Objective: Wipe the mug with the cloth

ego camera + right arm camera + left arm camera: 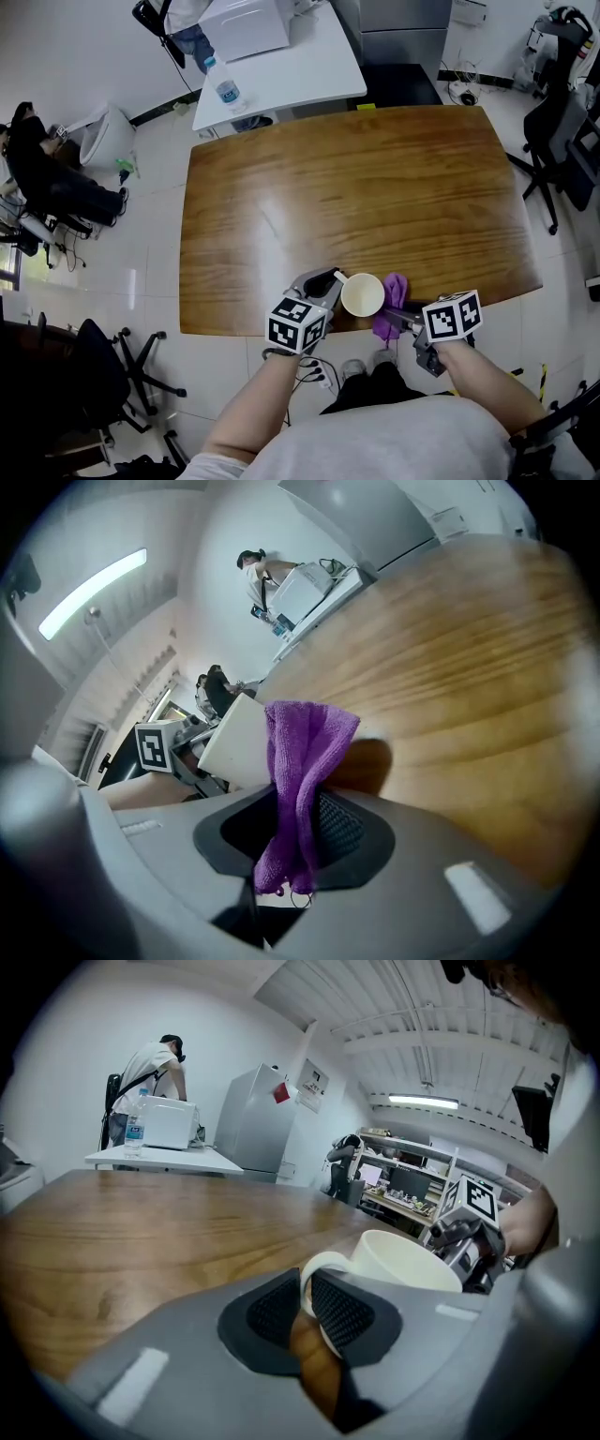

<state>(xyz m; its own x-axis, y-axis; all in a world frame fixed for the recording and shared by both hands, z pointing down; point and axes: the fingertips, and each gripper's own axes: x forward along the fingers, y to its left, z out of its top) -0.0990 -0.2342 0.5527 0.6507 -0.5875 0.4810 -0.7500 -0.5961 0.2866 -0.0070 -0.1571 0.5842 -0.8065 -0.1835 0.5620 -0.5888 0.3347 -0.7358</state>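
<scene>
Now the left gripper (307, 1309) pinches the white mug (405, 1262) by its handle (317, 1264). The right gripper (298, 829) clamps a purple cloth (305, 747) just beside it.

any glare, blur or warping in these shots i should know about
Head view: a pale sheen glares off the table left of centre, and the wide lens bows its edges. Left gripper view: a round black vignette, the mug fairly crisp, the room behind softer. Right gripper view: tilted, the wood grain looks smeared at the right, the cloth is sharp, with a dark shadow beside it.
</scene>
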